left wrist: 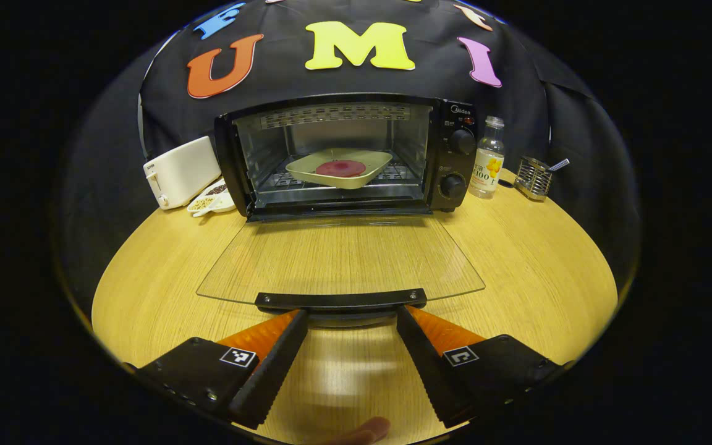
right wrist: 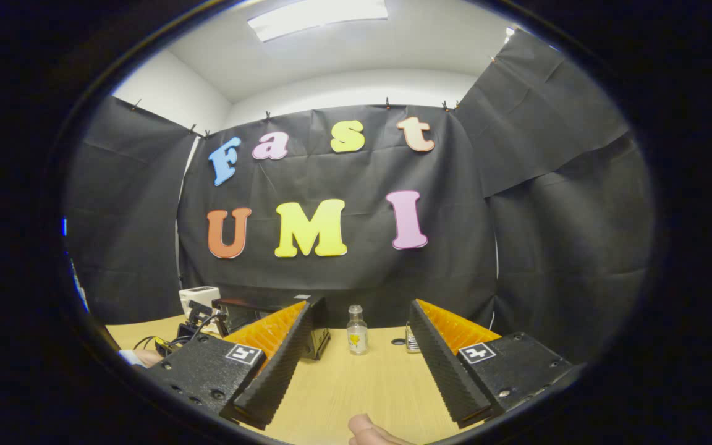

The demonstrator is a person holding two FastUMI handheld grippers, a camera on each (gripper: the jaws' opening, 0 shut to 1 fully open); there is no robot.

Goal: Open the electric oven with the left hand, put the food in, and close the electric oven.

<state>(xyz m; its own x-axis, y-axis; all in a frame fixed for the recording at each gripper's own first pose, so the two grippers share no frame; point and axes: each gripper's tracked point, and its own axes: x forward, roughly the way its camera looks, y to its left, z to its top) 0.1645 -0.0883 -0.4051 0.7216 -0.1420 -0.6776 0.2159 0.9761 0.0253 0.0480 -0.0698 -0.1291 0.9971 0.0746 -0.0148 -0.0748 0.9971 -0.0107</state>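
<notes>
Left gripper view showed the plate (left wrist: 339, 168) inside the oven (left wrist: 343, 154); the left tool (left wrist: 351, 318) gaped empty at the door handle (left wrist: 340, 300), so lifting the door shut seemed next.

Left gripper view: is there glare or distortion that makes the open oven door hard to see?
In the left gripper view the glass door lies open and clear, the wood showing through; a pale reflection lies on the table between the left gripper fingers; the fisheye bends the table's edge. In the right gripper view a ceiling light glares white.
</notes>
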